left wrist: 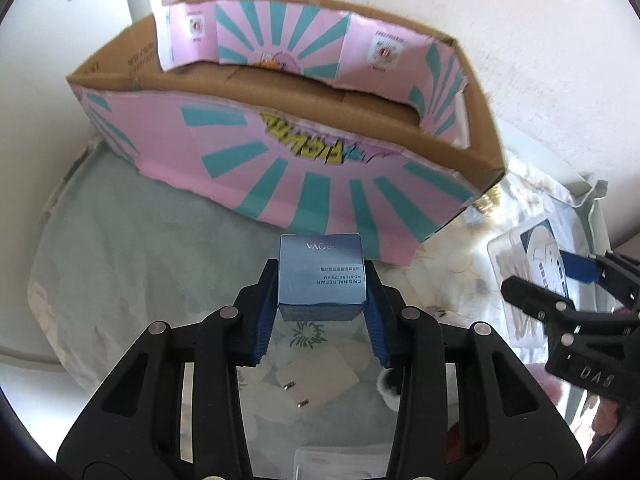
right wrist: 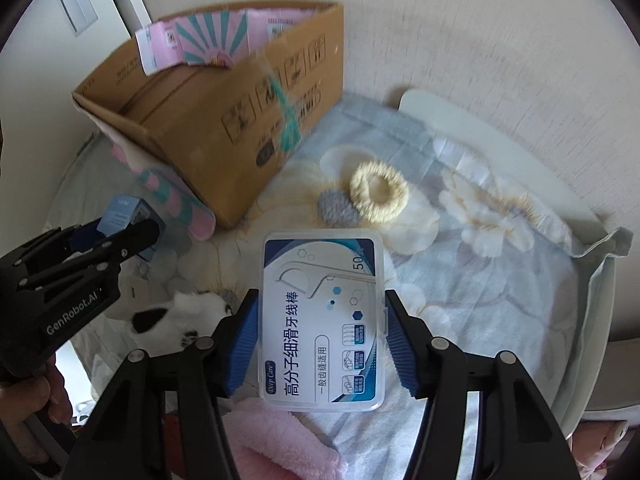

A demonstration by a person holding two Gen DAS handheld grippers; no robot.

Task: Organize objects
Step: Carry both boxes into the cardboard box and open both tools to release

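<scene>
Your left gripper (left wrist: pixel 322 286) pinches the blue cream box (left wrist: pixel 322 276) directly before the cardboard box (left wrist: pixel 280 184) at the bed's far edge, nearer than your right gripper (right wrist: pixel 322 332), clamped on the floss-pick case (right wrist: pixel 322 320).

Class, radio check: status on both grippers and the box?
Left gripper shut on blue carton. Right gripper shut on floss case. Cardboard box ahead, open, path clear.
</scene>
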